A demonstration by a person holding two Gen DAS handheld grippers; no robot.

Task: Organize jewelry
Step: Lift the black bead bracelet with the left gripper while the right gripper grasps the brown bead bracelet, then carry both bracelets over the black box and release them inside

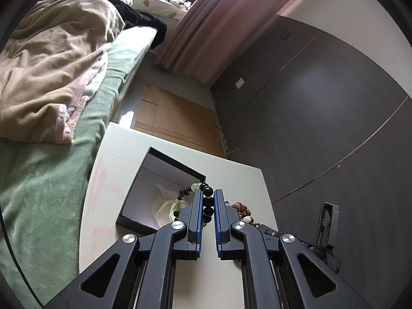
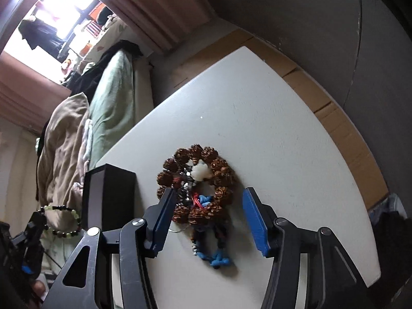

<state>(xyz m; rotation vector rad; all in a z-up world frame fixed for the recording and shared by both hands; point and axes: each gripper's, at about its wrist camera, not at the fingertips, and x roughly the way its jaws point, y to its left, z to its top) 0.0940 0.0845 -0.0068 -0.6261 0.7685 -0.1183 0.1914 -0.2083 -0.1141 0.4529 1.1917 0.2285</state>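
Bed [image 1: 51, 170] far left with a rumpled blanket [image 1: 51, 72]. White table [image 2: 257, 128] beside it. Left gripper [image 1: 208, 206] clamped on a green-and-dark bead bracelet [image 1: 207, 200], held over the open black box [image 1: 144, 180]. Right of the box, brown seed bracelet [image 2: 219, 170] lies flat on the table; right gripper [image 2: 208, 206] jaws apart, straddling it, pads not pressing.

A black square open box [image 2: 109, 195] sits on the white surface [image 2: 257, 128], left of a brown knobbly seed-bead bracelet [image 2: 195, 182]; a green-sheeted bed [image 1: 51, 193] lies beyond the box.
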